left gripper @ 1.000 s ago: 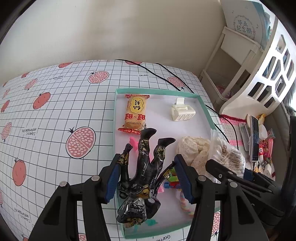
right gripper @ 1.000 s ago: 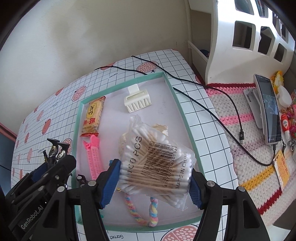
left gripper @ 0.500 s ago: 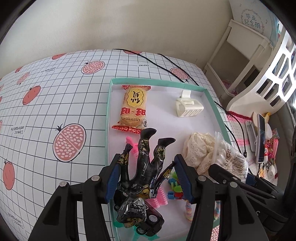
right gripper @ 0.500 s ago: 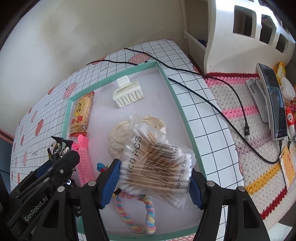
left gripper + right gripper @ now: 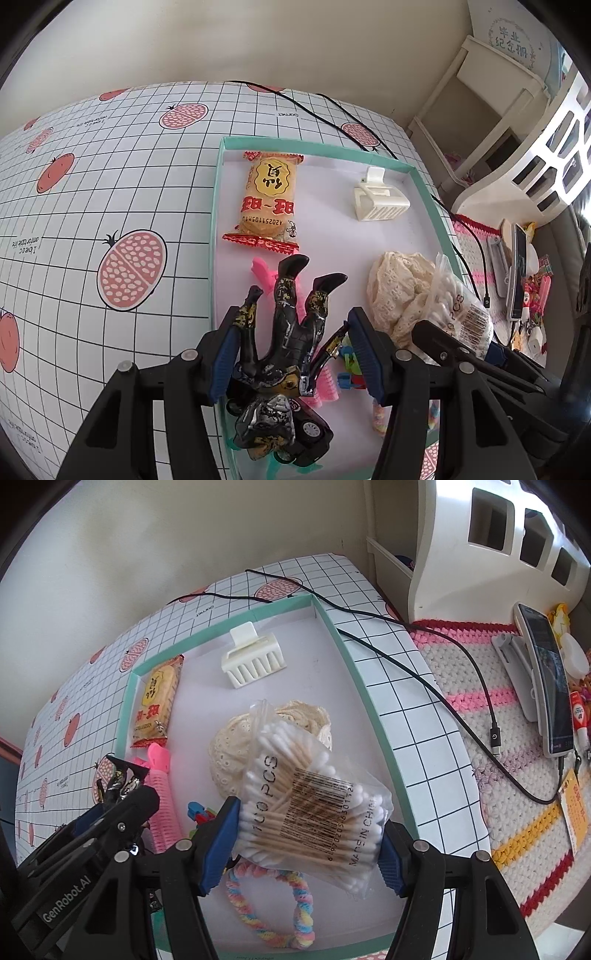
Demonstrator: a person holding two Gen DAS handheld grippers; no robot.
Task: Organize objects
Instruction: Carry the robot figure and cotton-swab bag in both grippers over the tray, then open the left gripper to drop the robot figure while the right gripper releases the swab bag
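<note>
left claw point(image 5: 295, 354): clamped on a load | right claw point(image 5: 308, 847): clamped on a load | side by side

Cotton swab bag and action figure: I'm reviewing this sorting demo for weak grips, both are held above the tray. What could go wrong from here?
The cotton swab bag is thin, slippery plastic pinched at its sides by the right gripper; it may slide out and drop on the braided hair tie. The action figure hangs upside down in the left gripper, held across limbs and torso, so it could twist or slip onto the toy car. The grippers are close and might collide.
</note>
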